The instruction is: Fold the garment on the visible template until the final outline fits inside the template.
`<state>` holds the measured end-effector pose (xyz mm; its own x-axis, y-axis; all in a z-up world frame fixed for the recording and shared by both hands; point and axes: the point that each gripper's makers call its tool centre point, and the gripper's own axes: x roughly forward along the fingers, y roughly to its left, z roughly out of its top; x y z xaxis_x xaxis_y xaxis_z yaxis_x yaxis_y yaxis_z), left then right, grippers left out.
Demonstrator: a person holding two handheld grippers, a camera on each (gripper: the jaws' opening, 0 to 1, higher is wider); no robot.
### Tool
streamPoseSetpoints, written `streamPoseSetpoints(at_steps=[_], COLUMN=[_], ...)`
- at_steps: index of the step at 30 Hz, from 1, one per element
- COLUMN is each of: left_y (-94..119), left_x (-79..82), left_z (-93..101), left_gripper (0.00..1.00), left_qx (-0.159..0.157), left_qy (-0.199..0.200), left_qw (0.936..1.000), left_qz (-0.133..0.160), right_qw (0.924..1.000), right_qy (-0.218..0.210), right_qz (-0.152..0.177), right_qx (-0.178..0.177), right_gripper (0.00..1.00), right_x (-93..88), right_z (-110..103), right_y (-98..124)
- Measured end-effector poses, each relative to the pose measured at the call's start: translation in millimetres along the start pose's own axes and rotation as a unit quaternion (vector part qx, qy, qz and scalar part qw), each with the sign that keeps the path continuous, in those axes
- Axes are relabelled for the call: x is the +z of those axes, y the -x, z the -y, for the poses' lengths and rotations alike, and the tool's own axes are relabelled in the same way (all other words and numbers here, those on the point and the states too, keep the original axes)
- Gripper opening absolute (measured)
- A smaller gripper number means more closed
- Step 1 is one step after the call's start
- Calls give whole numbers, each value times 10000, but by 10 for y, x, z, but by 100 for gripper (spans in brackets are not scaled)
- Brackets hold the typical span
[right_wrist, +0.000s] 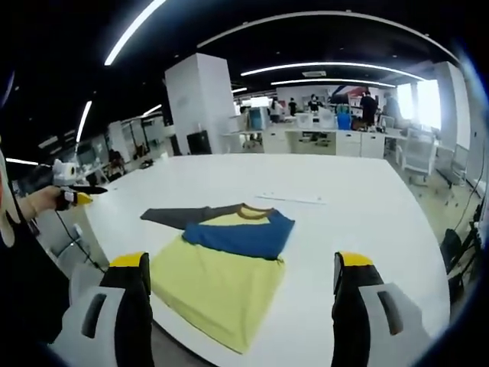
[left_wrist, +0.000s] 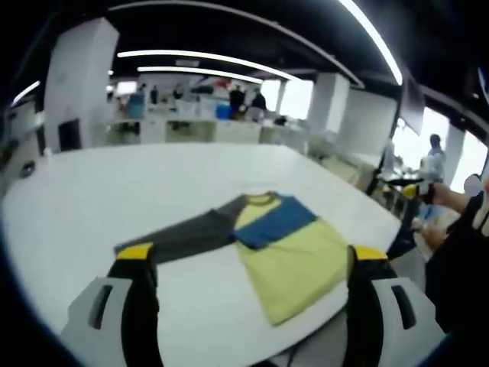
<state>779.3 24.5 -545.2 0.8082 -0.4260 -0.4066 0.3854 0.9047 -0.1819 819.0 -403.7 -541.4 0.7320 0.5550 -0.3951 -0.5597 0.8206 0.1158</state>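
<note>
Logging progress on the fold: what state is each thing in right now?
Garment: lies flat on the table, partly folded, one grey sleeve spread out to the side.
Table: bears the garment near its edge.
Left claw: open, holding nothing, above the garment.
Right claw: open, holding nothing.

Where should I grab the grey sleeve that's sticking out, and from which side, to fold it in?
Probably pinch the grey sleeve at its cuff end, the free tip lying flat on the white table, farthest from the yellow body. Come in from beyond that tip with the left gripper, jaws open, then carry it across the blue panel.
</note>
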Motion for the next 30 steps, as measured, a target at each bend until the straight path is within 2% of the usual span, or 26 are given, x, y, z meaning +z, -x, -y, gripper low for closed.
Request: streamPoseSetpoints(at_steps=[9,14,21,25,30], left_y=[-183,-280,-447,-526,-631], left_x=[-71,3,-172,-192,-218], left_z=[-373,-599,-933,-1092,-1301], left_gripper=[98,93,92,91,87], left_qx=[65,134,405,460,539], left_qy=[220,485,571,786,796], left_qw=[9997,9986,9975,9958,9952], left_qz=[-129,141,-127,-125,-202], right_qw=[9999,9997,9995,9993,9989], right_qy=[-77,-104,-156,-178,-256], right_qz=[-133,-223,-289,-324,-384], right_qx=[-24,-6,3,-12,-49], right_gripper=[100,100,100,100,100], right_x=[-71,-102,-126,-147,-219], right_z=[22,27,58,73,101], right_y=[-135,-235,-382,-439,-512])
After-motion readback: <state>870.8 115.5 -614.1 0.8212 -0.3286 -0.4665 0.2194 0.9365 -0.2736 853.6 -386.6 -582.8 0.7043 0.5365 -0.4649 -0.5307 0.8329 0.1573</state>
